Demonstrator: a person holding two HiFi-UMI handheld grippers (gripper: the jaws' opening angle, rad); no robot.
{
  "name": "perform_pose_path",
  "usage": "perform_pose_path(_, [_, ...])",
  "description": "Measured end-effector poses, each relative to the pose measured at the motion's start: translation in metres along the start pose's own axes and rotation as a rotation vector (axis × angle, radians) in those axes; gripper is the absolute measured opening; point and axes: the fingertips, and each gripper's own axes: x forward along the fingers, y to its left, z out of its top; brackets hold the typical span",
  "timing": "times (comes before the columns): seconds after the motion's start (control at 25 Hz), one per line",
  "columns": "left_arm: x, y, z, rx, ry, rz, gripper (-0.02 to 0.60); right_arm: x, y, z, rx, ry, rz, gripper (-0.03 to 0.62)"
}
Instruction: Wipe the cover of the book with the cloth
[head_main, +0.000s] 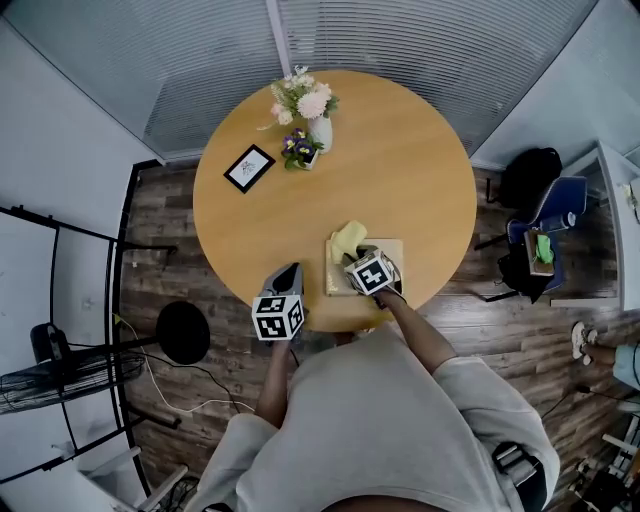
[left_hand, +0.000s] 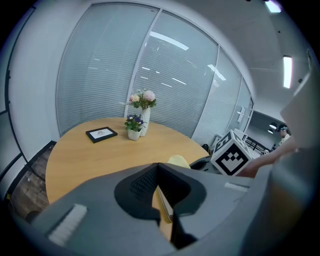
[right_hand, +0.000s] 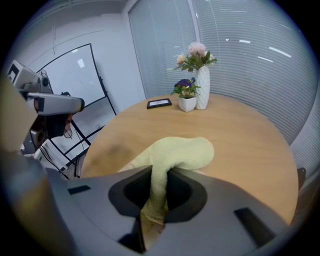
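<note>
A tan book (head_main: 391, 250) lies near the front edge of the round wooden table (head_main: 400, 170). A pale yellow-green cloth (head_main: 348, 238) rests bunched on the book's far left corner. My right gripper (head_main: 362, 262) is over the book and shut on the cloth (right_hand: 176, 152), which folds down between its jaws. My left gripper (head_main: 287, 283) is at the table's front edge, left of the book and apart from it, shut with nothing held. In the left gripper view the cloth (left_hand: 179, 161) and the right gripper's marker cube (left_hand: 231, 155) show ahead and to the right.
At the table's far side stand a white vase of flowers (head_main: 318, 125), a small potted plant (head_main: 300, 150) and a black picture frame (head_main: 248, 167). A chair with bags (head_main: 540, 215) is right of the table; a round black stand base (head_main: 184, 332) and cables are left.
</note>
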Motion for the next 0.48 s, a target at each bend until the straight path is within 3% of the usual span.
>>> perform_pose_path(0.48, [0.023, -0.025, 0.008, 0.044, 0.013, -0.07, 0.006, -0.022, -0.028, -0.023, 0.054, 0.015, -0.043, 0.06])
